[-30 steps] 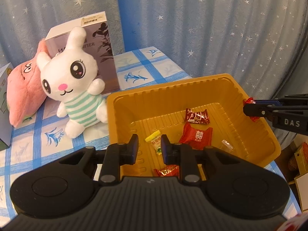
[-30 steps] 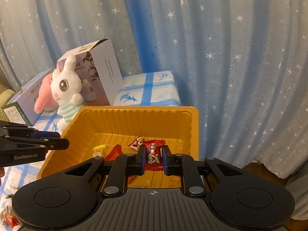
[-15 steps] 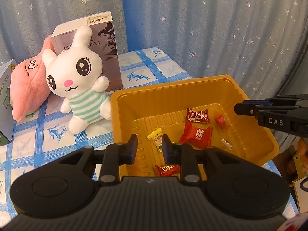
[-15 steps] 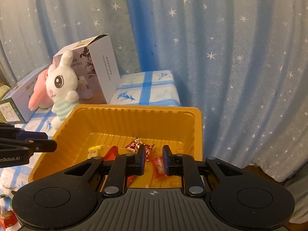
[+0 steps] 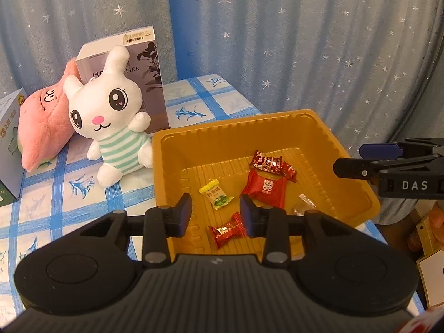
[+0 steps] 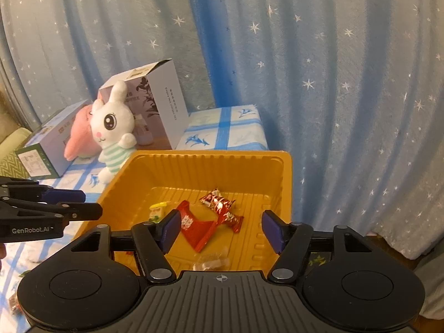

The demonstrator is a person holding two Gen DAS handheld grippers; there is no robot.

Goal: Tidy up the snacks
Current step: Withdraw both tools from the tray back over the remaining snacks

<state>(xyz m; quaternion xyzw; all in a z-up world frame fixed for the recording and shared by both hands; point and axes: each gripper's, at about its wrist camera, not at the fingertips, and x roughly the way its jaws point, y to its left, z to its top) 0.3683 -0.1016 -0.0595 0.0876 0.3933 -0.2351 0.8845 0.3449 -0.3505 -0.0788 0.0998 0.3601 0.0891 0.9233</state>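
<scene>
An orange plastic tray (image 5: 177, 149) (image 6: 285, 172) sits on the blue-checked cloth. In it lie several wrapped snacks: a yellow-green candy (image 5: 216, 197) (image 6: 156, 211), a large red packet (image 5: 265, 188) (image 6: 194, 229), red foil candies (image 5: 272, 164) (image 6: 222, 208), a red twist candy (image 5: 227, 231) and a clear-wrapped sweet (image 5: 302, 205) (image 6: 212, 260). My left gripper (image 5: 216, 215) is open and empty over the tray's near edge. My right gripper (image 6: 221, 229) is open wide and empty above the tray; it also shows at the right of the left wrist view (image 5: 360, 161).
A white plush rabbit (image 5: 111, 122) (image 6: 113, 130), a pink plush (image 5: 41, 122) and a grey box (image 5: 130, 63) stand left of the tray. Another box (image 6: 44, 147) sits at the far left. A starry blue curtain (image 5: 277, 41) hangs behind. A snack (image 6: 14, 304) lies on the cloth.
My right gripper let go of the red candy, which dropped into the tray, and its jaws opened wide. My left gripper opened somewhat and both pulled back a little.
</scene>
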